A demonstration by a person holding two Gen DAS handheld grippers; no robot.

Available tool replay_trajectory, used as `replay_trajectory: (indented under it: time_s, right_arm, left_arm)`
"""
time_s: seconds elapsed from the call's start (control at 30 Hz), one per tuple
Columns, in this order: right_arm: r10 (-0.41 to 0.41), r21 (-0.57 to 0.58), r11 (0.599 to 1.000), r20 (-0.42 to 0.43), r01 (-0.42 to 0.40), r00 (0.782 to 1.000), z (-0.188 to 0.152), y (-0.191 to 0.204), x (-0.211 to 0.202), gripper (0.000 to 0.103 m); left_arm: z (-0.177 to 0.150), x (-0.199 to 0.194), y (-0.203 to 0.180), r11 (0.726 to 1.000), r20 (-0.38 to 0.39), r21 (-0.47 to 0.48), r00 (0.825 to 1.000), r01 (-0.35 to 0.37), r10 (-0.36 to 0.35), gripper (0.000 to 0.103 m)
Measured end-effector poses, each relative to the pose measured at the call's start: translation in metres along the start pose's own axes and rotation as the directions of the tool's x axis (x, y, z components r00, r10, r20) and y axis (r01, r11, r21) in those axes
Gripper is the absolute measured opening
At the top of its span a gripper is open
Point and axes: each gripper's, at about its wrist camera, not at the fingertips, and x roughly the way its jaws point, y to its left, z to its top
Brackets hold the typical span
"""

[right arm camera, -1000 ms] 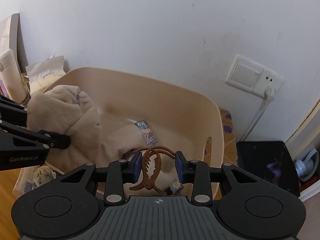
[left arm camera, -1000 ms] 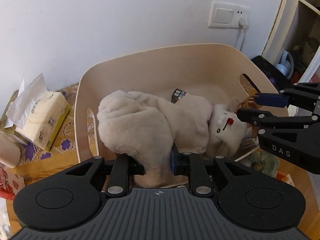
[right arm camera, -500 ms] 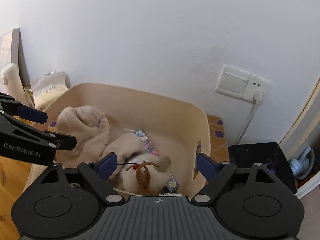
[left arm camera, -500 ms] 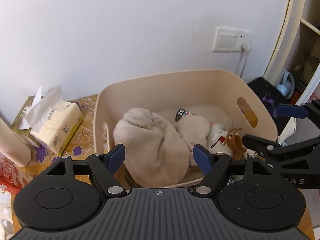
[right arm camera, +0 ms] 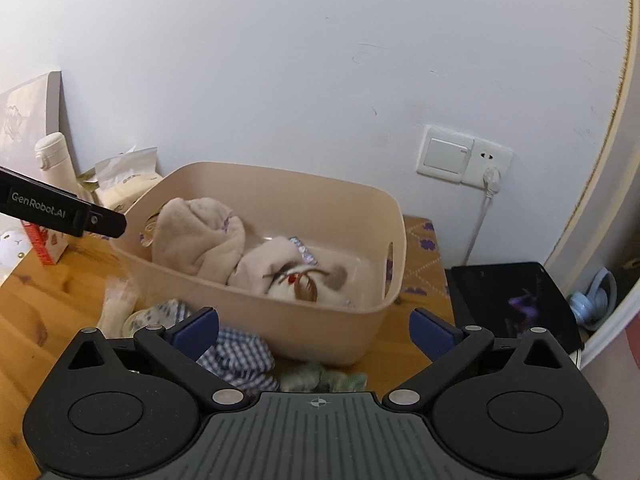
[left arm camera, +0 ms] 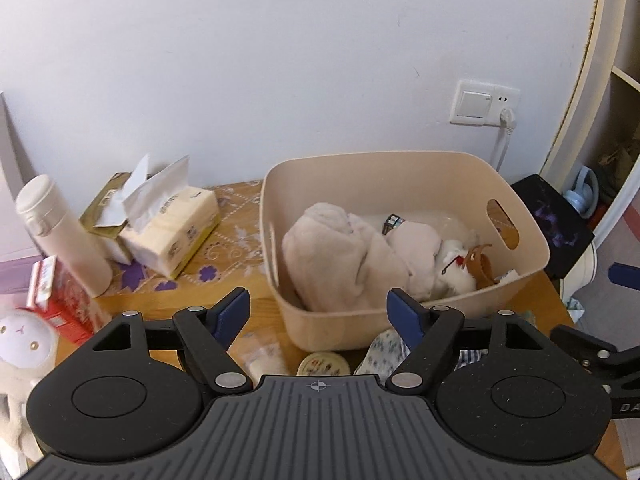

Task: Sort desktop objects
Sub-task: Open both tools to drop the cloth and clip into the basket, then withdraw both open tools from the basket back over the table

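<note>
A beige plastic bin (left arm camera: 360, 158) stands on the wooden desk against the wall. Inside it lie a cream plush toy (left arm camera: 340, 260) and, on the toy's white face, a brown hair claw clip (left arm camera: 478, 264). My left gripper (left arm camera: 320, 312) is open and holds nothing, back from the bin's near wall. From the right wrist I see the same bin (right arm camera: 280, 172), plush (right arm camera: 196, 236) and clip (right arm camera: 306, 286). My right gripper (right arm camera: 316, 326) has its jaws opening wide with nothing between them, in front of the bin's near right corner.
Left of the bin are a tissue pack (left arm camera: 172, 232), a white flask (left arm camera: 60, 232), a red box (left arm camera: 56, 300) and a white doll (left arm camera: 24, 344). In front lie a round tin (left arm camera: 324, 364), a checked cloth (right arm camera: 236, 352) and a green cloth (right arm camera: 320, 376). The desk ends at the right.
The left gripper let go of the plush and the right let go of the hair clip; both now lie in the bin. Both grippers opened and drew back and upward.
</note>
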Motion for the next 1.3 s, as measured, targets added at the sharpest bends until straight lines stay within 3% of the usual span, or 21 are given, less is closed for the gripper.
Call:
replay_trajectory:
  time_s: [0.77,1.0,1.3]
  right_arm:
    - [0.055,0.035,0.998,-0.056,-0.053,0.997,-0.082,0.015,-0.075,0.103]
    - [0.089,0.051,0.995,-0.096,-0.084,0.991,-0.101,0.021,-0.072,0.103]
    - [0.103,0.062,0.994,-0.131,-0.096,0.986,-0.105,0.034,-0.054,0.103]
  left_arm:
    - [-0.086,-0.069,0.018,0.994,-0.076,-0.061,0.993,-0.091,0.087,0.077]
    - [-0.108,-0.074,0.014,0.995,-0.114,-0.018,0.989,-0.099,0.097,0.077]
    - [-0.115,-0.05,0.009,0.997,-0.162,0.005,0.983,-0.081,0.081,0.077]
